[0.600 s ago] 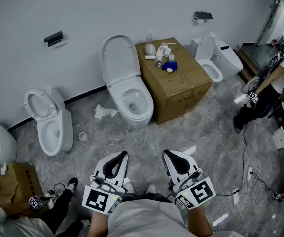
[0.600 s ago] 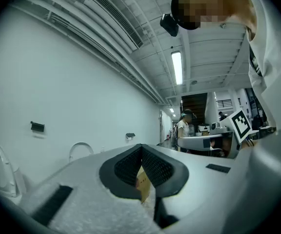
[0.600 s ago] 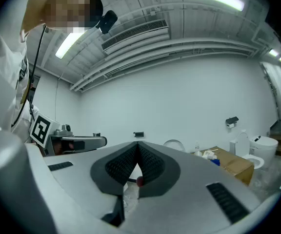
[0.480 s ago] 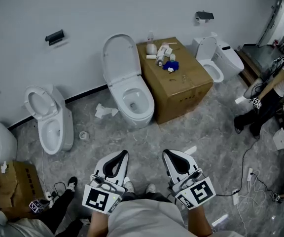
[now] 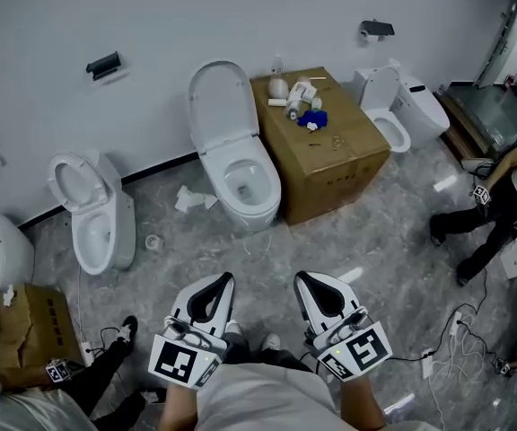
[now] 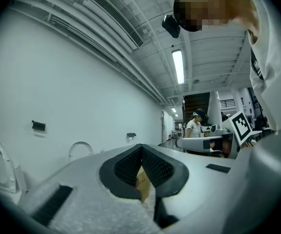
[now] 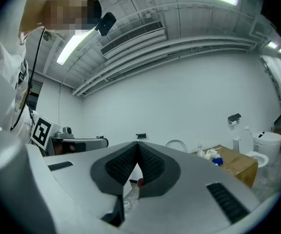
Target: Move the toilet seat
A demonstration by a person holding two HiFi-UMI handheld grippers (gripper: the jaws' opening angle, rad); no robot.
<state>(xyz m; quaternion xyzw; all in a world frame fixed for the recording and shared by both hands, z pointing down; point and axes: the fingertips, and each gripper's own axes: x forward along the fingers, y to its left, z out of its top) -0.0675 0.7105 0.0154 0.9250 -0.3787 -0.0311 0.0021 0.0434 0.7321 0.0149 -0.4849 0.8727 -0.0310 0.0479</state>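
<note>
Nearest, the left claw [image 5: 221,284] and the right claw [image 5: 305,283] are held side by side and level over the person's shoes, each clenched with nothing between its pads. The left gripper view [image 6: 141,147] and the right gripper view [image 7: 137,145] both show the pads pressed together. Beneath them spreads a grey marbled floor [image 5: 366,250], with white cables [image 5: 460,330] trailing at the right and a torn cardboard box [image 5: 21,330] at the left. Further on, crumpled paper [image 5: 191,202] lies beside the middle toilet [image 5: 248,187], well apart from both claws. Its toilet seat [image 5: 220,106] stands raised, leaning toward the white wall [image 5: 151,16]. A large carton [image 5: 330,155] stands just right of it, with small bottles on top. Two more toilets flank them along the wall, one at the left [image 5: 92,218] and one at the right [image 5: 402,106].
</note>
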